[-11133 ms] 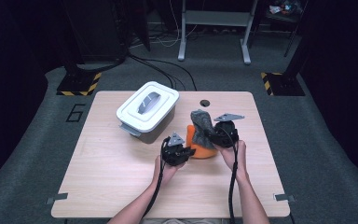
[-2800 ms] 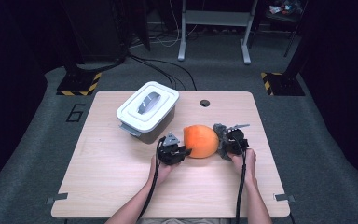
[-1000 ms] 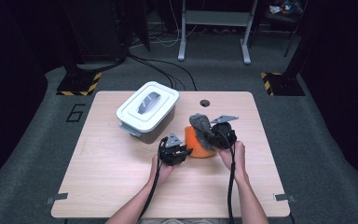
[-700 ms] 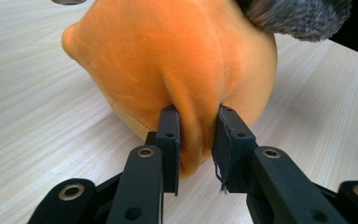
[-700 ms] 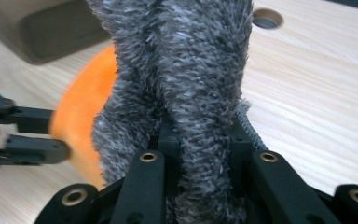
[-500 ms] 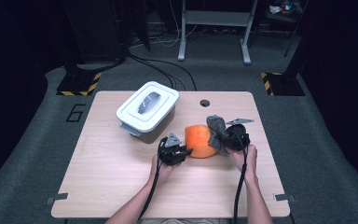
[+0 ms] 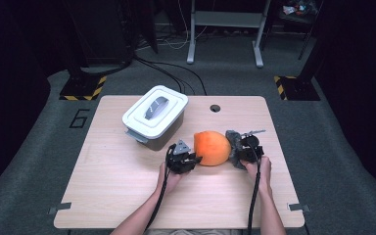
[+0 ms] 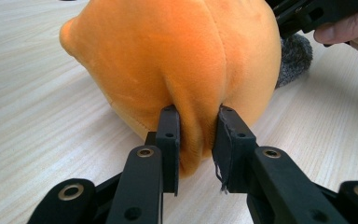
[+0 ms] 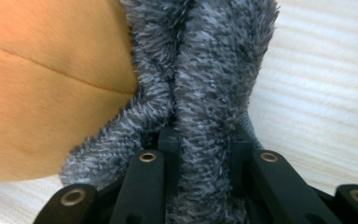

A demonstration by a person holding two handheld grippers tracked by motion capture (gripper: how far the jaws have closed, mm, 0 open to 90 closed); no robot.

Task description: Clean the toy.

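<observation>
Orange plush (image 8: 177, 60) pinched in left jaws (grey fur (image 9: 209, 93), seemingly attached, in right).

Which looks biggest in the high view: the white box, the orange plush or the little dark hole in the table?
1. White box
2. Orange plush
3. Dark hole, clearly smallest

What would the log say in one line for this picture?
left gripper: shut on orange plush | right gripper: shut on grey fur | plush: on table | lidded box: untouched
</observation>
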